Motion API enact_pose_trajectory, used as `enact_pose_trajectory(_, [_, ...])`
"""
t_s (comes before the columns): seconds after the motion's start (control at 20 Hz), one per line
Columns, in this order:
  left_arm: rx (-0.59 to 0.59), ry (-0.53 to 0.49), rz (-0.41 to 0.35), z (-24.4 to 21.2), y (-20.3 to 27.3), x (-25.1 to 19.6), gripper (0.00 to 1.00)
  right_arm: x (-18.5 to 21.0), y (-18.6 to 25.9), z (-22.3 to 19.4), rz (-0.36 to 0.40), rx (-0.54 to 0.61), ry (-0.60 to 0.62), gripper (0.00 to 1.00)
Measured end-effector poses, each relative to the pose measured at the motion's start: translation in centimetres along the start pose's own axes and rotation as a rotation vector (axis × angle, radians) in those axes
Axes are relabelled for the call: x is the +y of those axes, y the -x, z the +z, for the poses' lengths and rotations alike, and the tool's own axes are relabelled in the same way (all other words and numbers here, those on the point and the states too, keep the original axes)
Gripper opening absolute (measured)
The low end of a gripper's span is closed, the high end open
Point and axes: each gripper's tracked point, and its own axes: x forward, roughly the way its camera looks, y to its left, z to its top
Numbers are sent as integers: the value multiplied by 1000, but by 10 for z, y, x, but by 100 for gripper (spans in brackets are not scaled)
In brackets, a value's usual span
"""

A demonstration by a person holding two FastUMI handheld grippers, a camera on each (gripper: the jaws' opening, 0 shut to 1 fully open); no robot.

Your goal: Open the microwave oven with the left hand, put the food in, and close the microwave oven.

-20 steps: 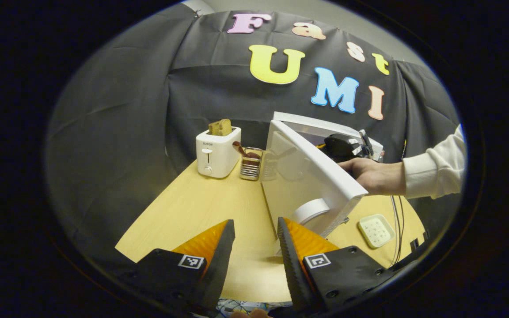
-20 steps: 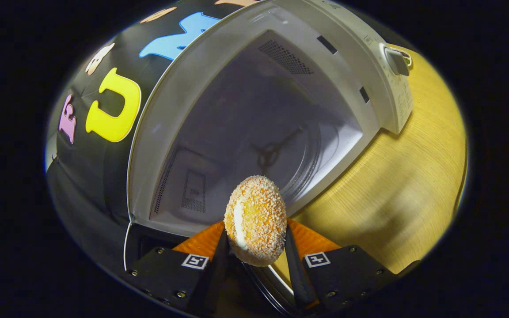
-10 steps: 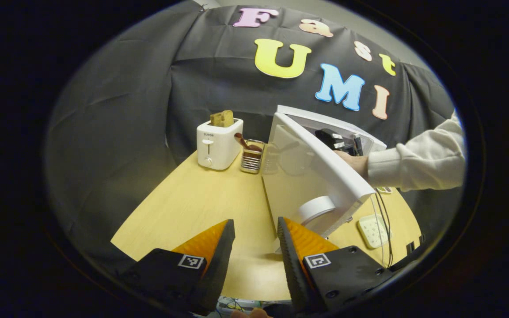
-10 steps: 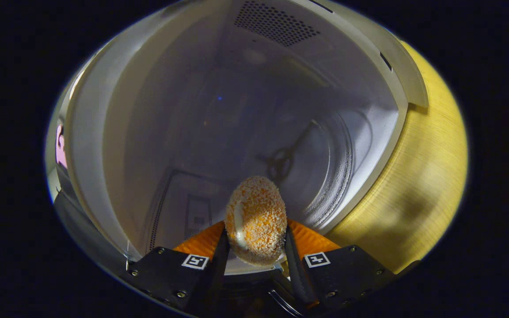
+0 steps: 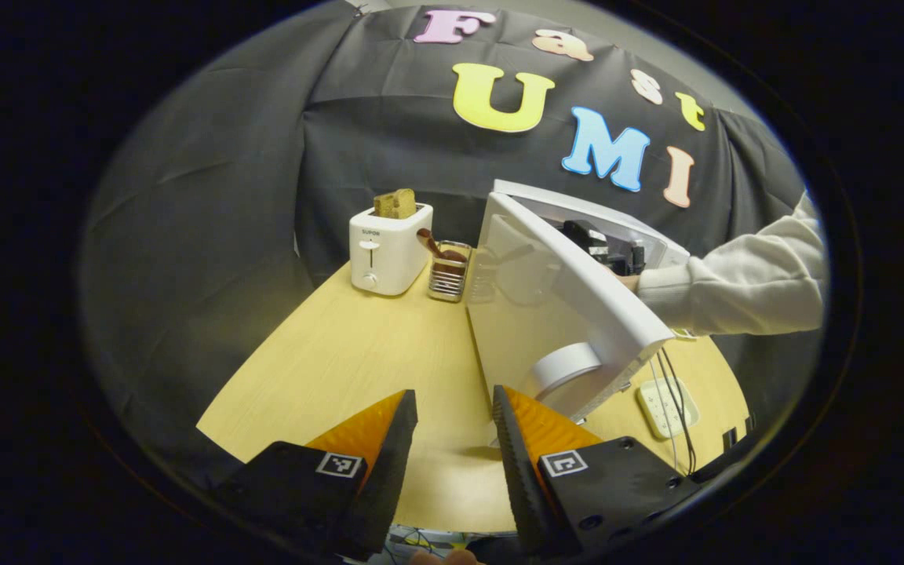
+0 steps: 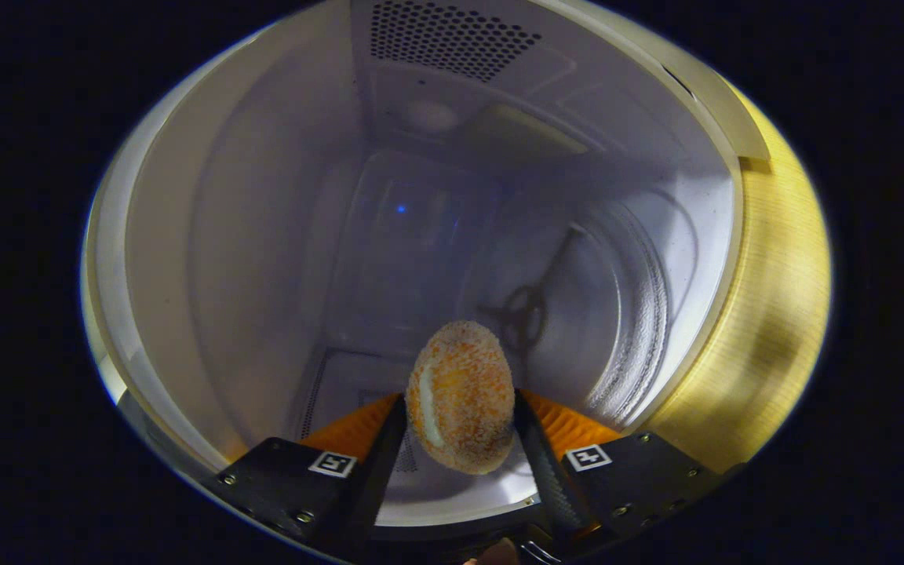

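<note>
The white microwave (image 5: 582,205) stands on the wooden table with its door (image 5: 570,294) swung wide open toward me. My left gripper (image 5: 452,400) hovers open over the table in front of the door, holding nothing. A person's sleeve (image 5: 742,275) reaches into the oven, where the right gripper (image 5: 589,238) shows as a dark shape. In the right gripper view, my right gripper (image 6: 460,402) is shut on a round crumb-coated bun (image 6: 461,396), held inside the cavity above the glass turntable (image 6: 601,314).
At the back left of the table (image 5: 358,353) stand a white toaster (image 5: 388,249) with bread in it and a metal utensil holder (image 5: 449,276). A small white pad (image 5: 668,408) and cables lie beneath the sleeve. The cavity's walls (image 6: 264,259) surround the bun.
The right gripper has carried the bun from the oven's opening deeper into the cavity. The sleeve has reached further in. The left gripper has barely moved.
</note>
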Motion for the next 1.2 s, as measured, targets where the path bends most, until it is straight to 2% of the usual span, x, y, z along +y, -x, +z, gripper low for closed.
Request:
enact_pose_trajectory(0.05, [-3, -3, 0, 1, 4, -1, 68, -1, 4, -1, -23, 7, -1, 90])
enact_pose_trajectory(0.2, [2, -3, -14, 4, 1, -12, 68, 1, 16, -2, -42, 39, 50, 93])
enact_pose_trajectory(0.25, [-5, -12, -19, 8, -2, -15, 67, -1, 22, -4, -54, 60, 76, 90])
enact_pose_trajectory(0.3, [-9, -18, -23, 13, -5, -18, 70, 0, 29, -5, -43, 82, 82, 97])
enact_pose_trajectory(0.35, [-12, -20, -28, 15, -5, -18, 70, 0, 34, -6, -44, 100, 90, 97])
enact_pose_trajectory(0.45, [-8, -19, -29, 12, -6, -18, 78, 1, 44, -1, -31, 102, 128, 97])
enact_pose_trajectory(0.55, [-11, -18, -27, 10, -4, -17, 67, 6, 58, 2, -20, 127, 159, 96])
enact_pose_trajectory(0.65, [-17, -38, -27, 9, -1, -19, 67, 7, 72, 7, -10, 144, 176, 97])
enact_pose_trajectory(0.7, [-20, -48, -29, 9, 1, -19, 78, 6, 78, 12, -8, 141, 192, 97])
enact_pose_trajectory(0.8, [-21, -59, -35, 7, 3, -22, 78, 7, 92, 21, 1, 144, 217, 97])
enact_pose_trajectory(0.85, [-20, -66, -36, 3, 5, -22, 72, 7, 99, 24, 5, 152, 222, 97])
enact_pose_trajectory(1.15, [-24, -91, -49, -1, 9, -36, 78, 3, 154, 50, 35, 198, 341, 97])
enact_pose_trajectory(1.2, [-25, -91, -60, -1, 9, -42, 72, 0, 166, 57, 36, 200, 365, 97])
